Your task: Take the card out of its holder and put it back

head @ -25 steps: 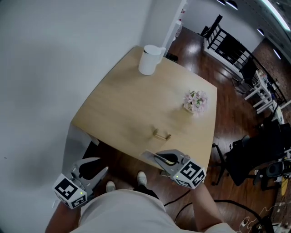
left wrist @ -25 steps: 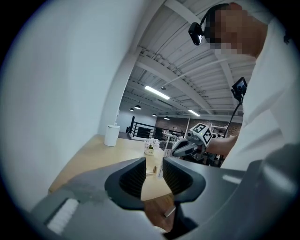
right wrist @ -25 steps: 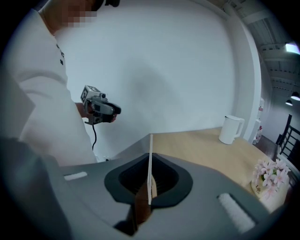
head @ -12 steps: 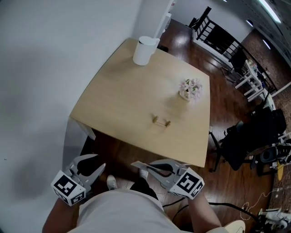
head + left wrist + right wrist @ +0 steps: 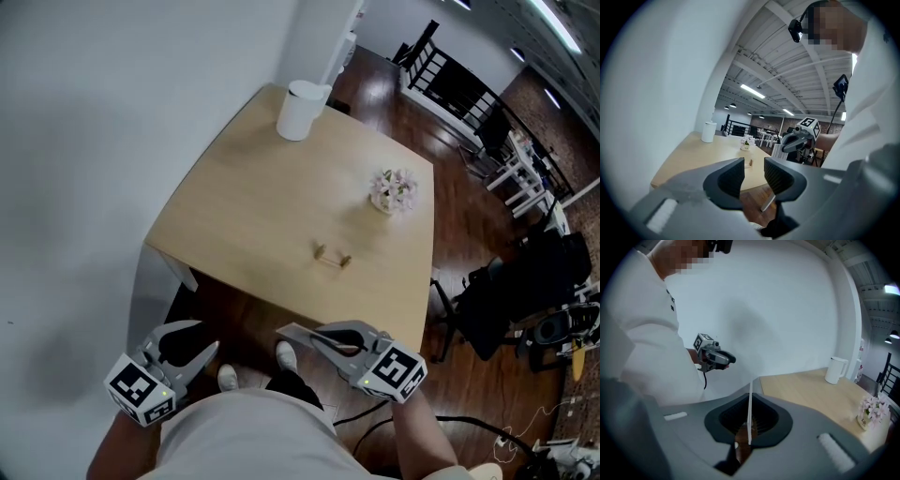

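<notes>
A small brass card holder (image 5: 332,255) stands on the wooden table (image 5: 253,206), near its front edge, with no card in it. My right gripper (image 5: 314,336) hangs in front of the table over the floor, shut on a thin white card (image 5: 292,330). In the right gripper view the card (image 5: 750,404) shows edge-on, upright between the closed jaws of the right gripper (image 5: 750,425). My left gripper (image 5: 208,335) hovers lower left, off the table, and is open. In the left gripper view the left gripper (image 5: 753,168) shows a gap with nothing in it.
A white jug (image 5: 302,110) stands at the table's far corner and a small pot of pink flowers (image 5: 394,190) sits near the right edge. A white wall (image 5: 94,141) runs along the left. Dark chairs (image 5: 525,291) and wooden floor lie to the right.
My right gripper has drawn back from the table's front edge toward my body, with the card still in it. The left gripper has hardly shifted.
</notes>
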Action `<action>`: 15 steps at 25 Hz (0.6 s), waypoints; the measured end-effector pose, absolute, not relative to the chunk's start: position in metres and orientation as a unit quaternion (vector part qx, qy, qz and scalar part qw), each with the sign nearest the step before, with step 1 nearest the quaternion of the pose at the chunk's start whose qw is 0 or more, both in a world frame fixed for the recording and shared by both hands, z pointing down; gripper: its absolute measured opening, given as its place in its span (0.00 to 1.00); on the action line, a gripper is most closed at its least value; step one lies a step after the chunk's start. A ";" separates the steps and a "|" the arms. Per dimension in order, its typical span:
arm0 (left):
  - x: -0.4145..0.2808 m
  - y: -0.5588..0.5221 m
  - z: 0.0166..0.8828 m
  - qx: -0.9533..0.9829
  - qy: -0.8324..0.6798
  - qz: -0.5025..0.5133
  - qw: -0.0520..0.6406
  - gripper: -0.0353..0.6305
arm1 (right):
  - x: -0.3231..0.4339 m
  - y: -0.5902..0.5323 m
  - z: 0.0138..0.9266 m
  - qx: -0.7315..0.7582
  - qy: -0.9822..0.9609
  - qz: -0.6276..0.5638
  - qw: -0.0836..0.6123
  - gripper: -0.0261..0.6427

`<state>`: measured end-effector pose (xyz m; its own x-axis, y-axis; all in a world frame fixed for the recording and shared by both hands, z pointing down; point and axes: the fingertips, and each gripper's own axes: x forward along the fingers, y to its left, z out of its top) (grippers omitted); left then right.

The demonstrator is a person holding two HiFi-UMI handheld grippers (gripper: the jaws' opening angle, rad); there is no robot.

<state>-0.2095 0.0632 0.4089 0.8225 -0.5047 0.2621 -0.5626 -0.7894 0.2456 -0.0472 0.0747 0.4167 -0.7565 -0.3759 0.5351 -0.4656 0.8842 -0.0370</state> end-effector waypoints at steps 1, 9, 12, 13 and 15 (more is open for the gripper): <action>-0.208 0.062 0.410 0.940 -0.286 0.090 0.162 0.26 | -0.043 0.069 0.416 0.226 -0.933 0.084 0.266 0.07; -0.169 0.037 0.405 0.933 -0.310 0.077 0.169 0.26 | 0.015 0.006 0.411 0.229 -0.935 0.074 0.261 0.07; -0.149 0.024 0.402 0.931 -0.317 0.074 0.168 0.26 | 0.041 -0.024 0.409 0.229 -0.935 0.071 0.260 0.07; -0.143 0.019 0.401 0.930 -0.320 0.073 0.167 0.26 | 0.050 -0.035 0.409 0.230 -0.935 0.070 0.260 0.07; -0.131 0.009 0.401 0.927 -0.327 0.074 0.167 0.26 | 0.067 -0.057 0.411 0.231 -0.935 0.068 0.261 0.07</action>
<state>-0.1310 0.0095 0.4011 0.7753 -0.5818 0.2458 -0.6310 -0.7307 0.2606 0.0669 -0.0569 0.4114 -0.7572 -0.3972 0.5186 -0.4681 0.8837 -0.0067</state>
